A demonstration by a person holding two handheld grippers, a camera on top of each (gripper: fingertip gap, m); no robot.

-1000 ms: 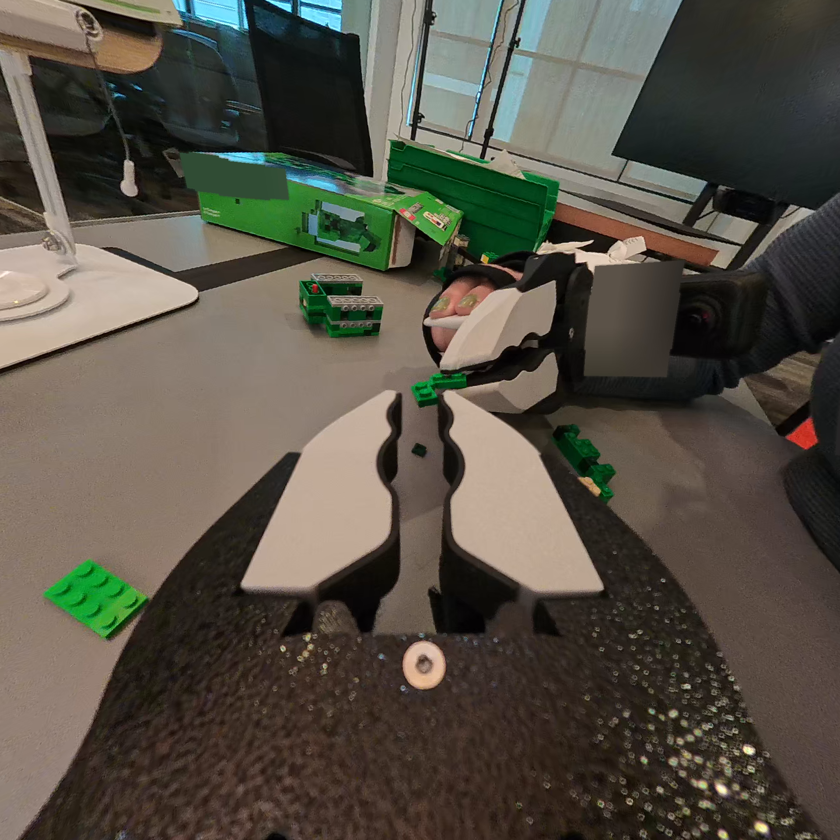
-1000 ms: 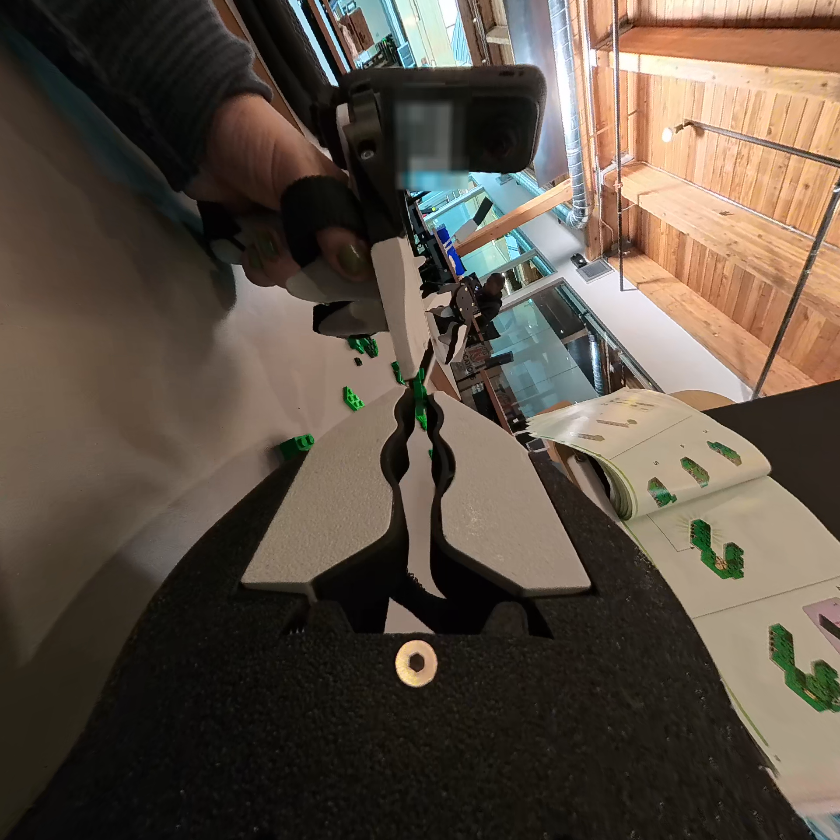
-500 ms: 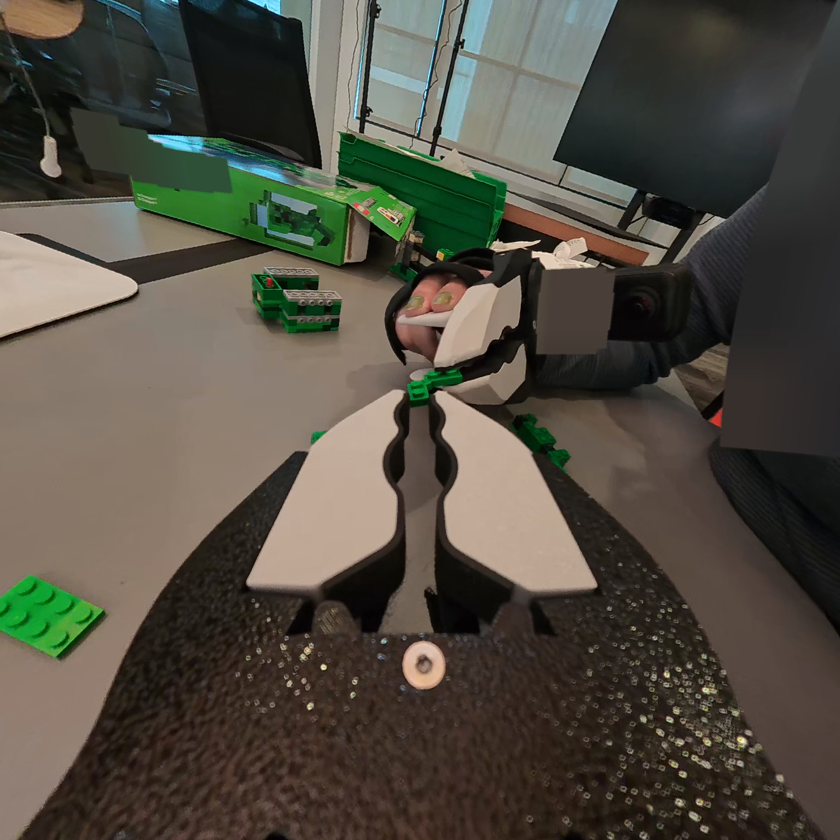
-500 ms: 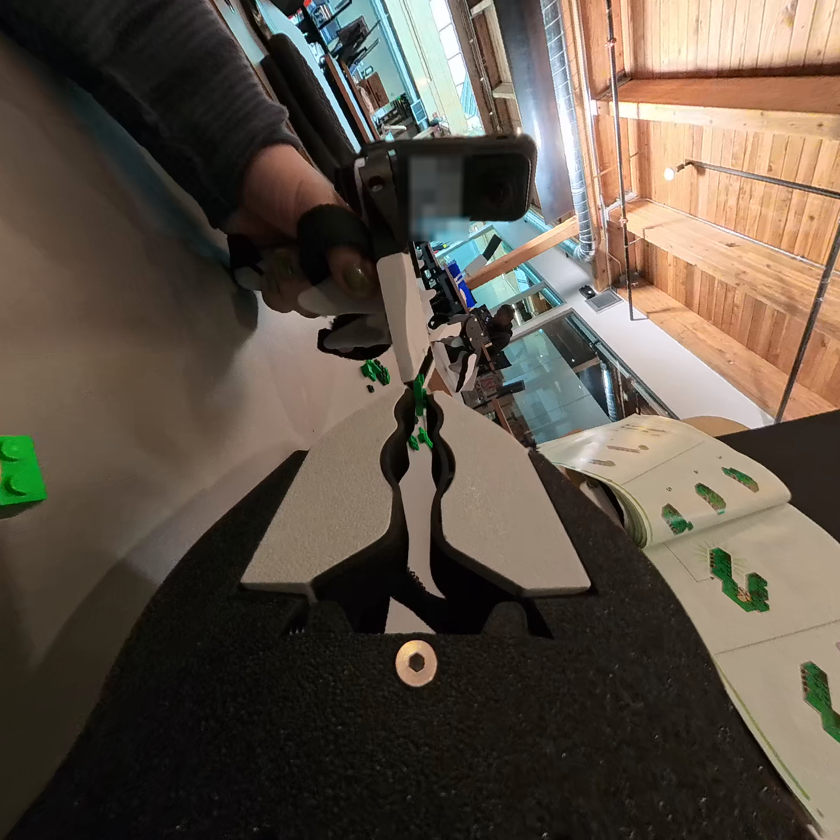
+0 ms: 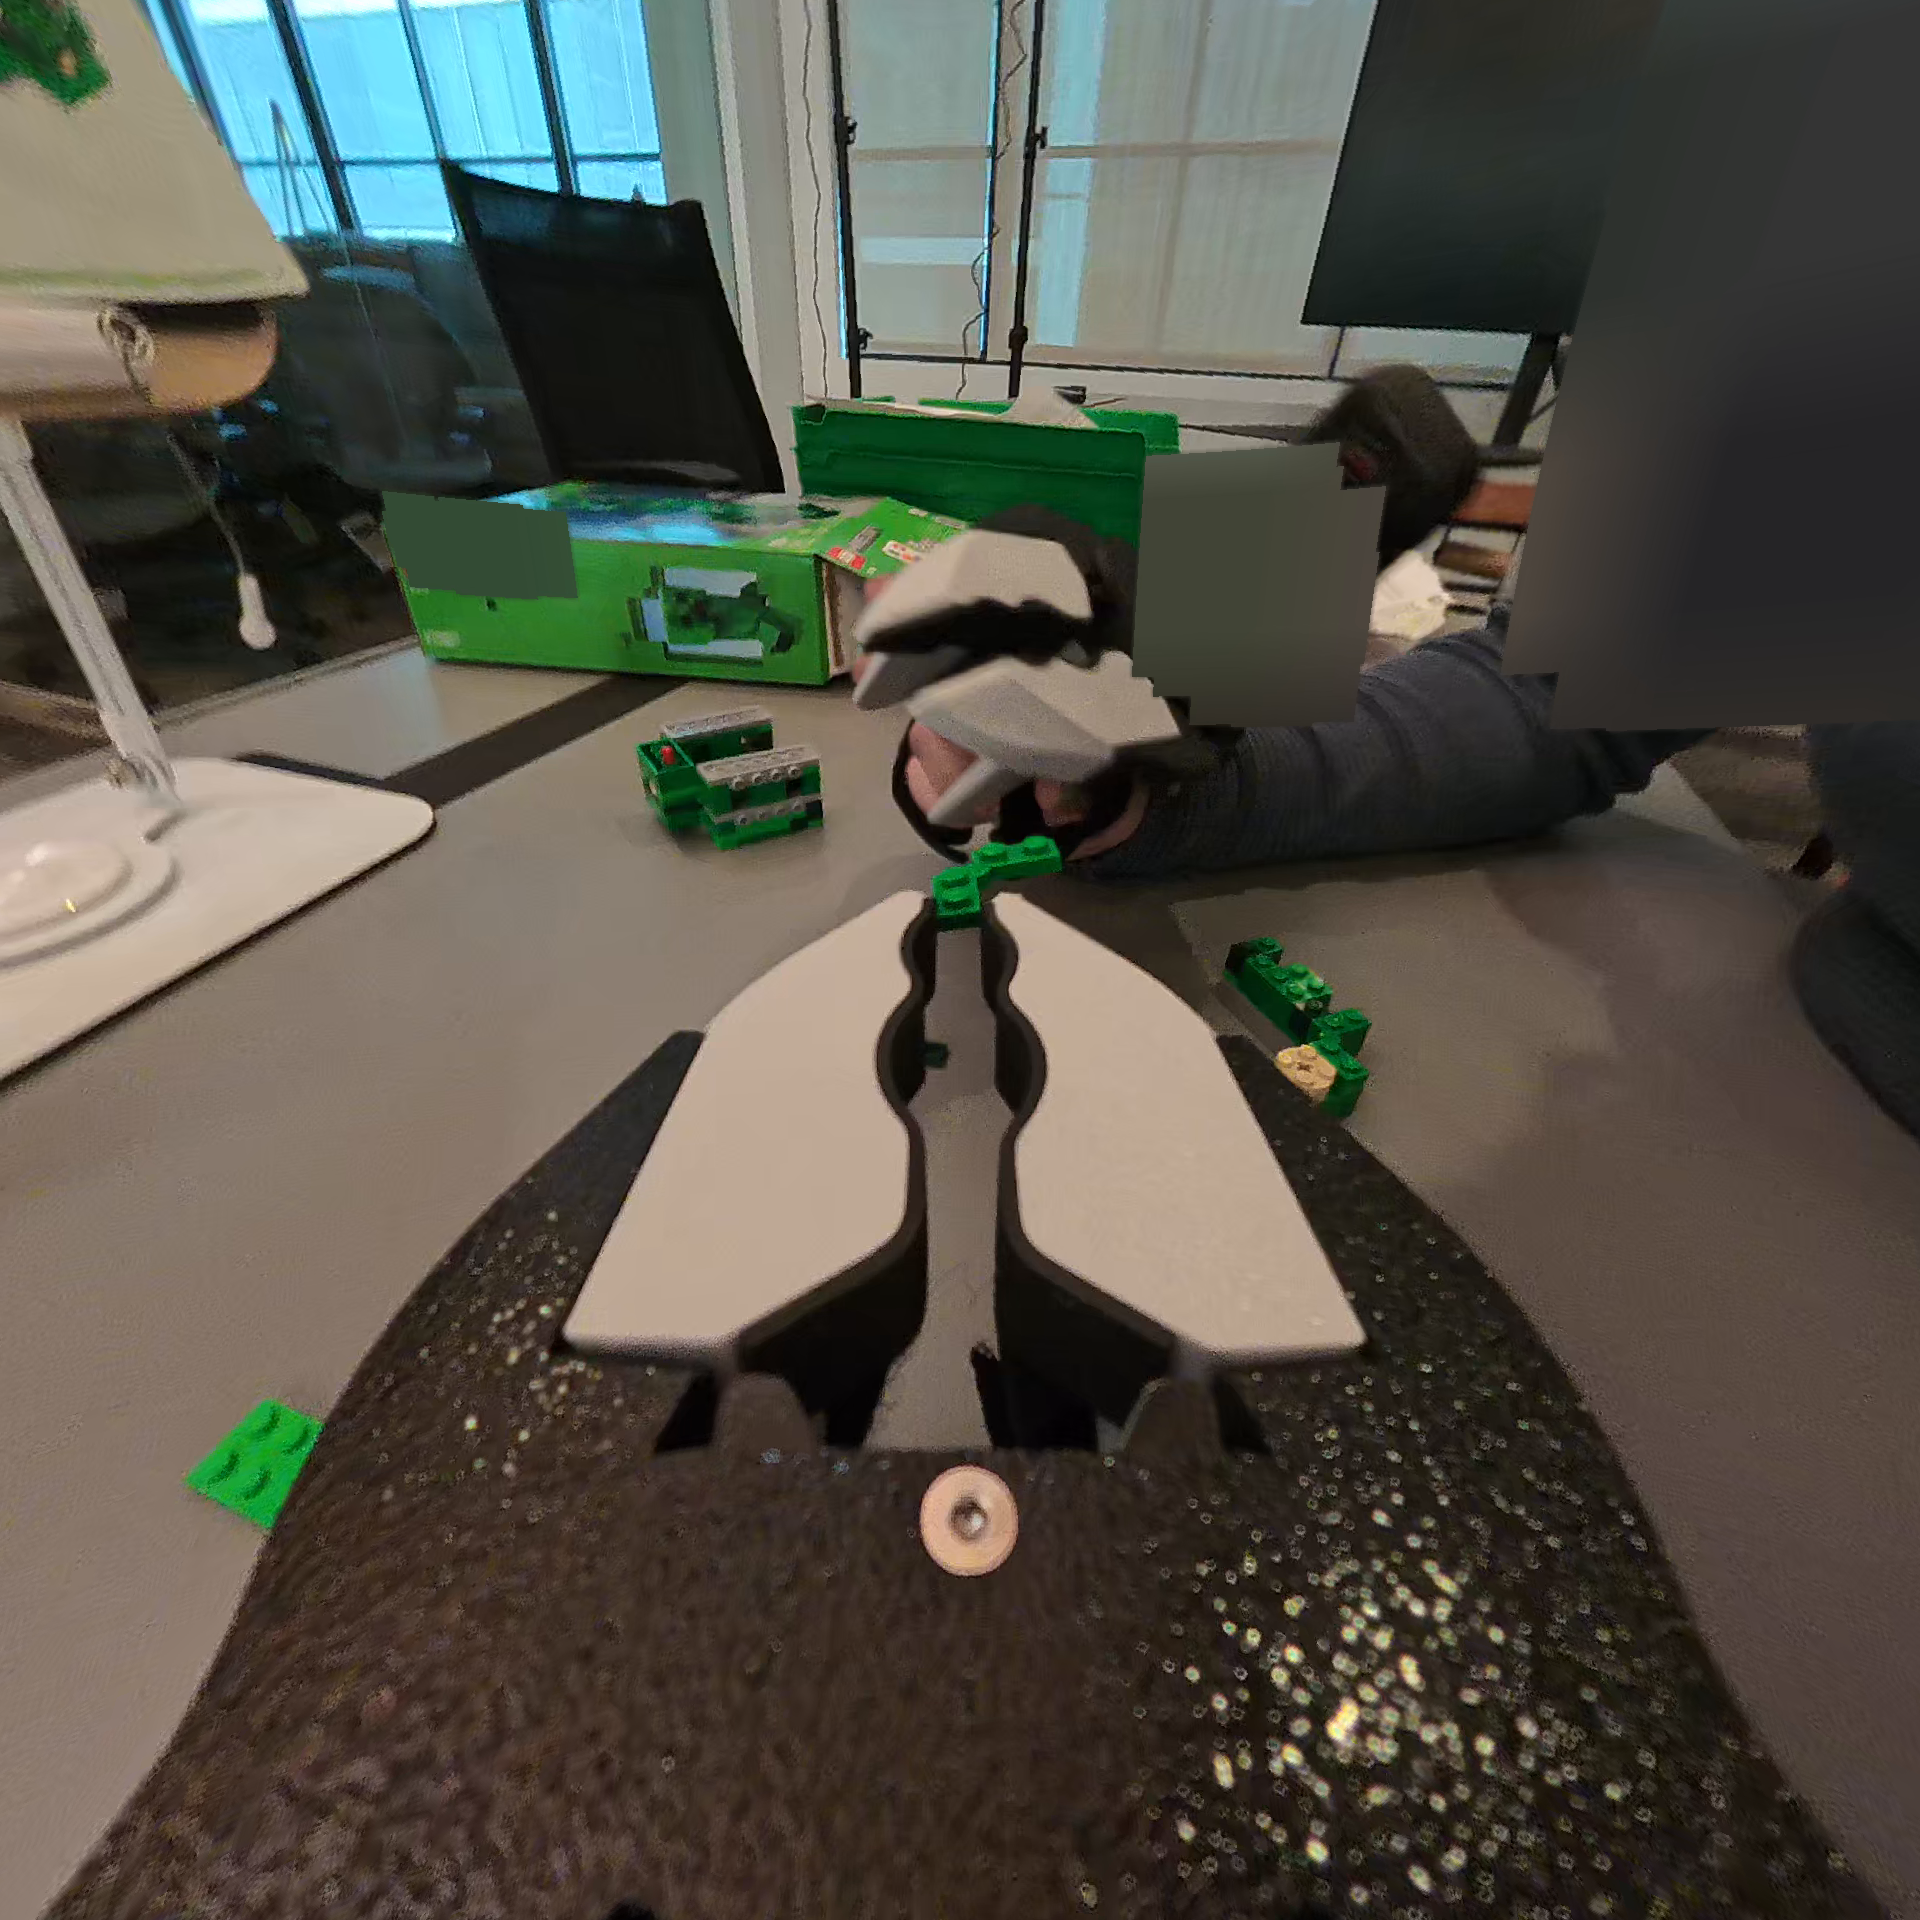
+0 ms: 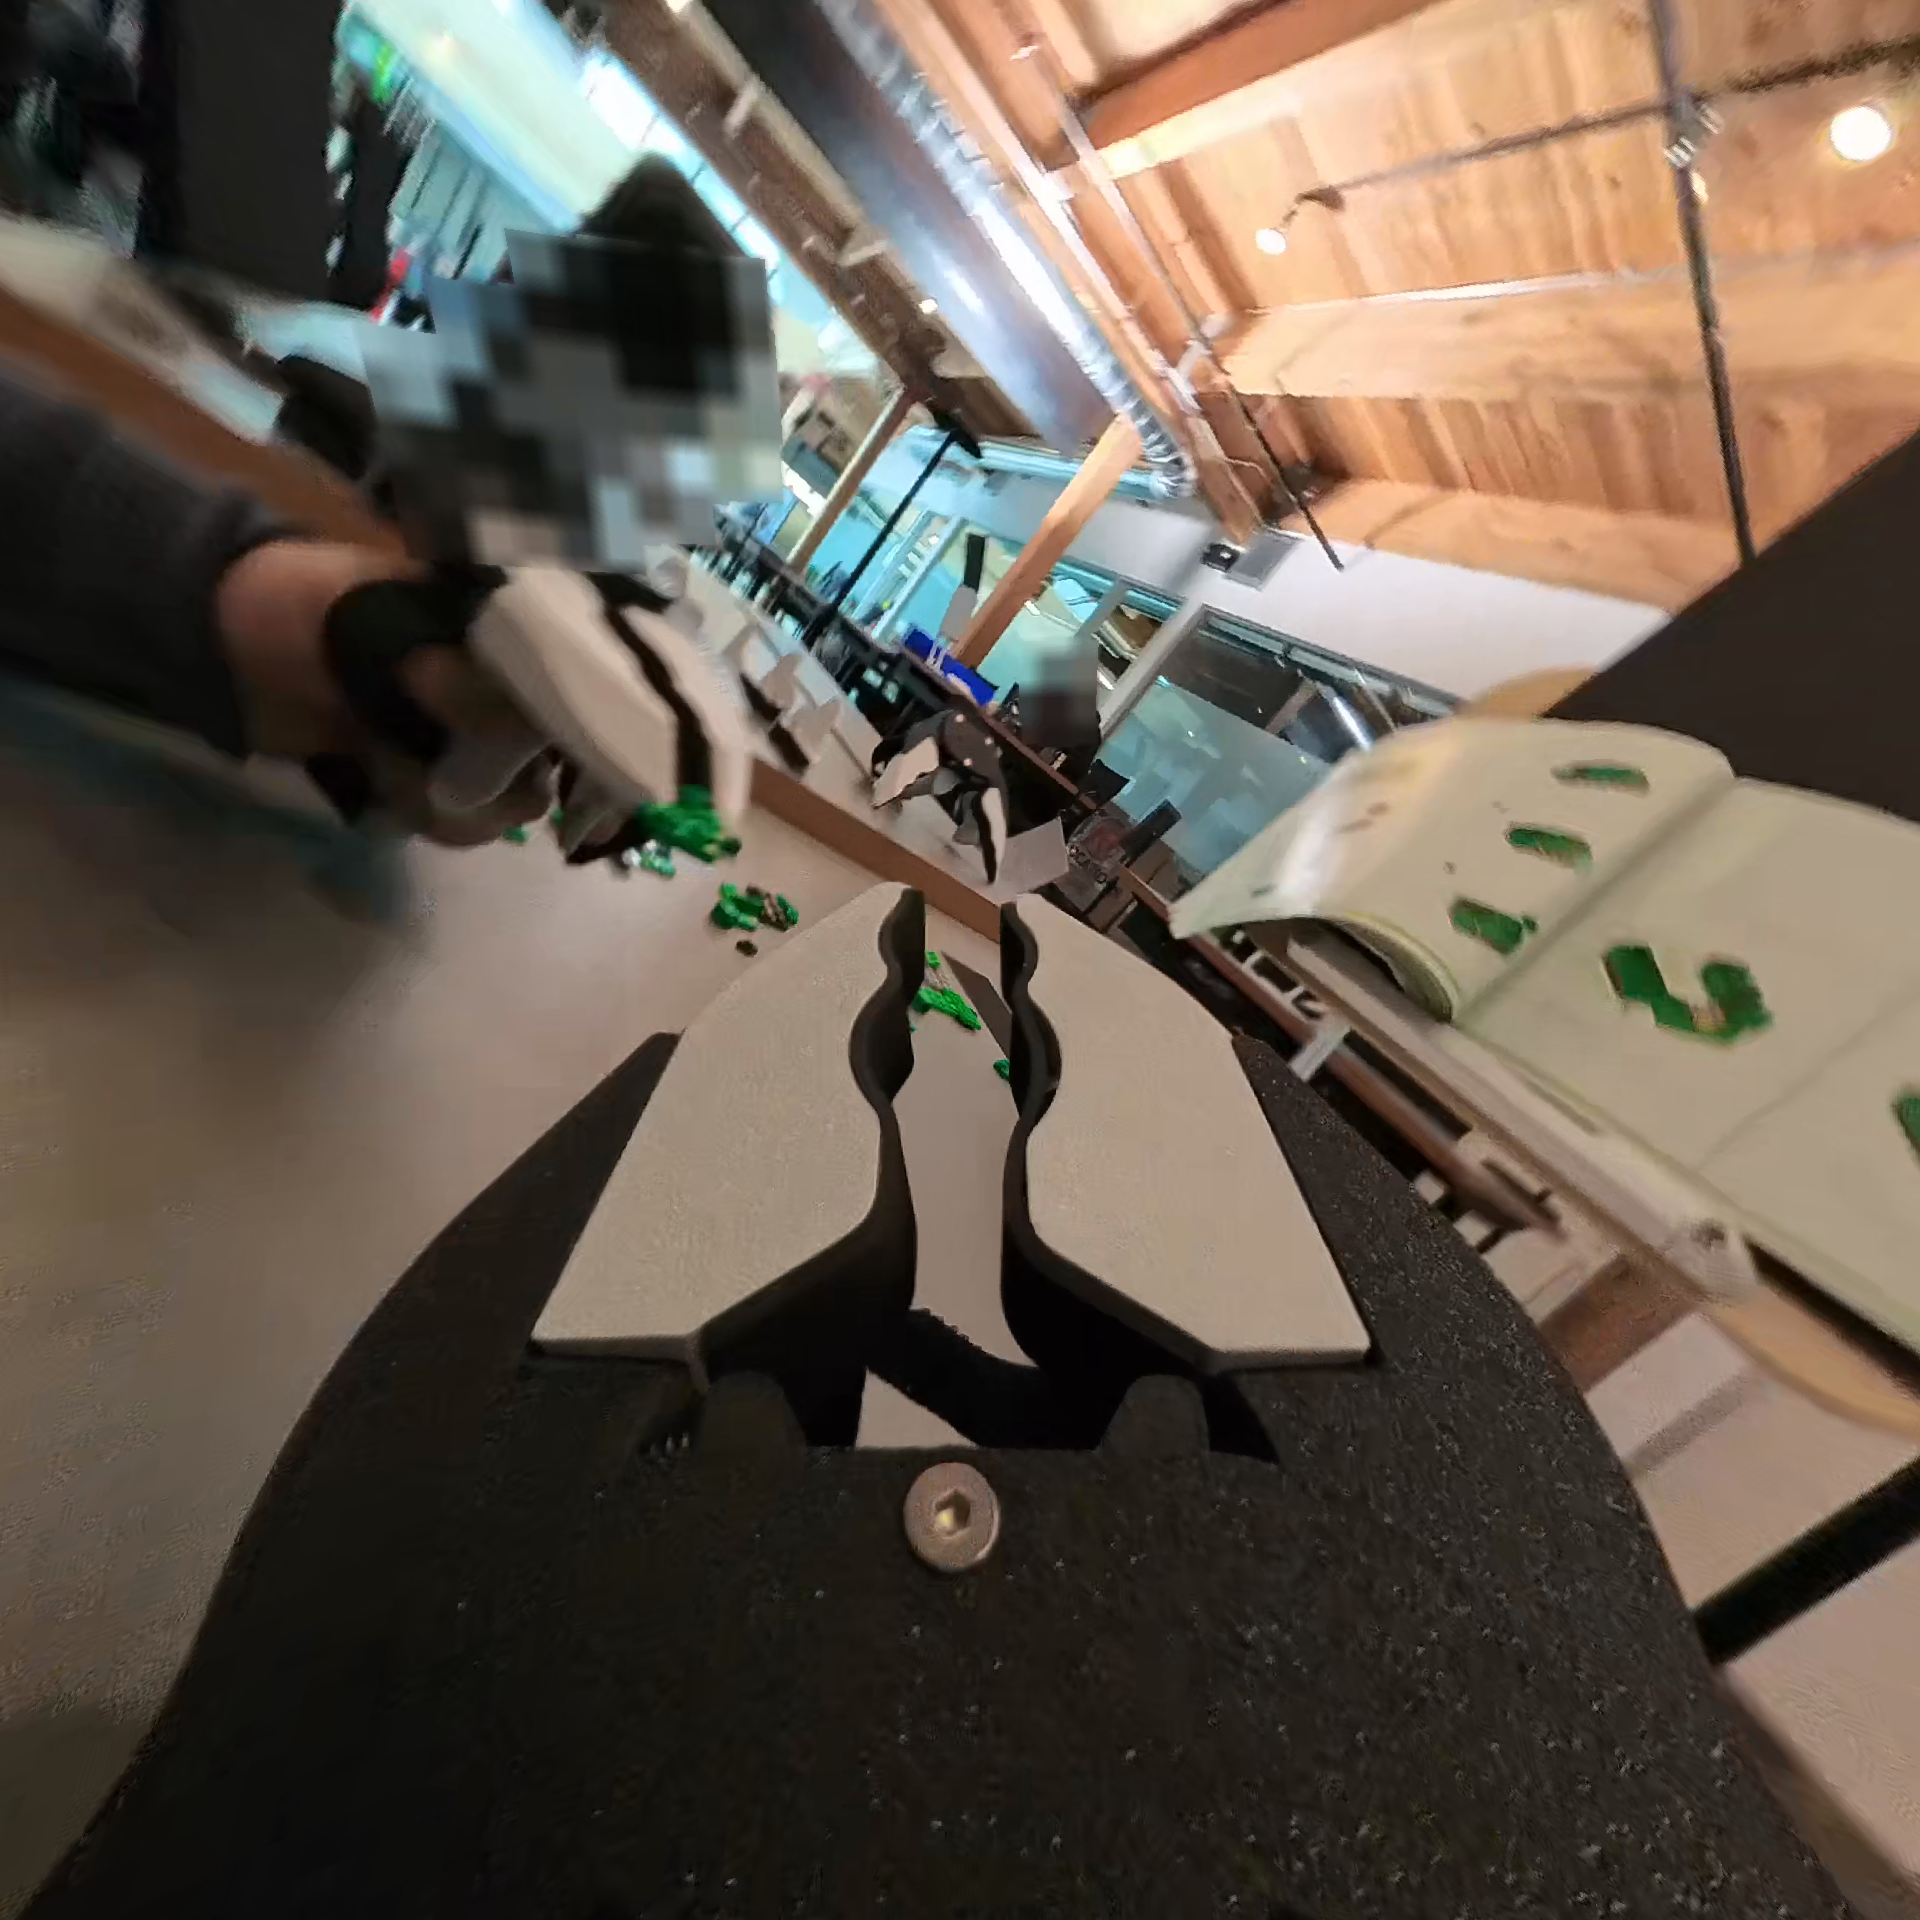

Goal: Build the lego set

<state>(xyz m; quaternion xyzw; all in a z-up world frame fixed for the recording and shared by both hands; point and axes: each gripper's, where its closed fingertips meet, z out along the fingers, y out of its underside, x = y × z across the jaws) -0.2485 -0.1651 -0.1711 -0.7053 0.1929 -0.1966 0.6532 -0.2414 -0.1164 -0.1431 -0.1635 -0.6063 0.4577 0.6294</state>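
Plate (image 5: pixel 254 1459), flat and green, lies nearest to me on the grey table (image 5: pixel 436 1060), well short of my left gripper's tips and off to their left. My left gripper (image 5: pixel 958 914) is clenched on a green stepped piece (image 5: pixel 992 875), which juts out past the fingertips toward the far right. A very small dark green part (image 5: pixel 934 1052) rests on the table under the gap between the left fingers. To the right of the stepped piece lies a dark green brick cluster with a tan round stud (image 5: pixel 1303 1024). Beyond the stepped piece, my right gripper (image 5: pixel 883 665) hangs above the table with its jaws parted and nothing between them. Left of it stands a green and grey sub-assembly (image 5: pixel 734 777). Behind that lies the green set box (image 5: pixel 634 603). In the right wrist view, the open instruction booklet (image 6: pixel 1621 935) sits right of my right gripper (image 6: pixel 958 914).
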